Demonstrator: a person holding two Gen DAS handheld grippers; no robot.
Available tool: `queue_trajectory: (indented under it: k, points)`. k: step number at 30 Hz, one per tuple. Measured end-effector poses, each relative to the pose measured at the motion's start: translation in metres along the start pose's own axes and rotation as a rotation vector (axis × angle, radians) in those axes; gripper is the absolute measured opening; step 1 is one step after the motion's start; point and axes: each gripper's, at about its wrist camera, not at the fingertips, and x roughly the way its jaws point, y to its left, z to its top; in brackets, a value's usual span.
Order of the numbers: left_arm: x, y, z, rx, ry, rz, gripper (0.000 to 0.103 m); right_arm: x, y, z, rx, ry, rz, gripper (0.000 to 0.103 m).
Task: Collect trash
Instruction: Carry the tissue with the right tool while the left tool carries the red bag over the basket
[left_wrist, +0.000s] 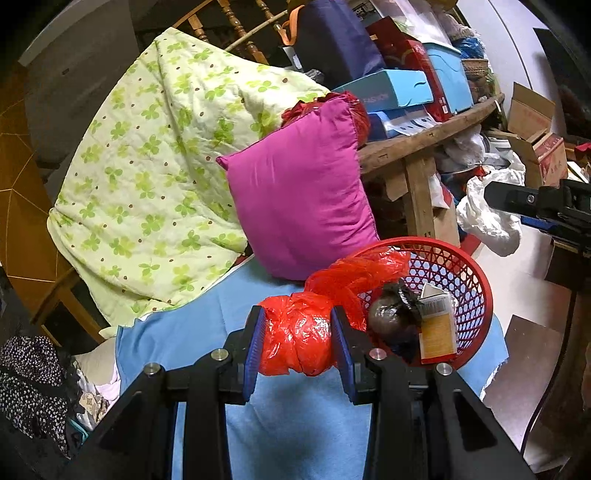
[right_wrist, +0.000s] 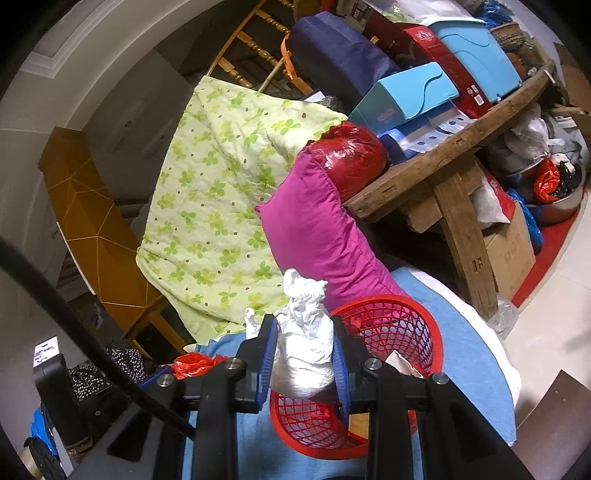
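Trash here = two knotted bags in hand plus what's already in the red basket (left_wrist: 476, 273), which sits on the blue sheet (left_wrist: 207, 332) of the bed, near its right edge, just in front of the magenta pillow (left_wrist: 295, 192). Basket holds a dark tied bag (left_wrist: 391, 314) and a small orange-white carton (left_wrist: 437, 328); part of the red plastic drapes over its near rim.

Step in hand, as I read it: carry-and-drop, both bags abt to go into the basket.

Left hand-held gripper (left_wrist: 300, 332) pinches the red bag (left_wrist: 295, 336) by its bundled middle, just at the basket's left rim, not yet over the opening. Right hand-held gripper (right_wrist: 305, 354) is clamped on the white bag (right_wrist: 306, 354), hanging over the basket's near-left rim.

Next move calls for: shift each bag fully over the opening, then spread jaws. Left needs more sideways travel than right. Light basket may tip if nudged.
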Motion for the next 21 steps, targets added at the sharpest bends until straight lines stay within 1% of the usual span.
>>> queue_trajectory:
  k: [21]
  points:
    - [0.013, -0.024, -0.005, 0.037, 0.027, -0.042, 0.038, 0.000, -0.024, -0.003, 0.044, 0.006, -0.033, 0.030]
